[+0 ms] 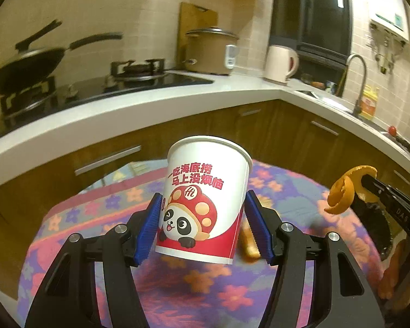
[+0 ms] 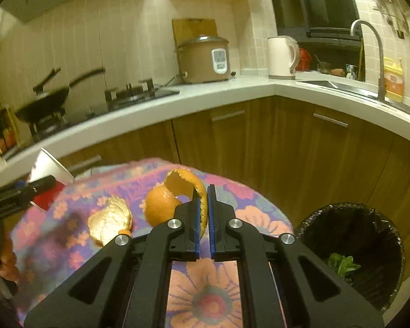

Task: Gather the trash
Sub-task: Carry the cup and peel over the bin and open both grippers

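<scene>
My left gripper is shut on a white and red paper cup with a panda print, held upright above the flowered table. The cup also shows at the left of the right wrist view. My right gripper is shut on a curled orange peel, lifted above the table. The same peel shows in the left wrist view, right of the cup. Another peel piece lies on the table, left of the held one.
A black-lined trash bin with green leaves inside stands on the floor right of the table. Behind are wooden cabinets and a white counter with a stove, wok, rice cooker, kettle and sink faucet.
</scene>
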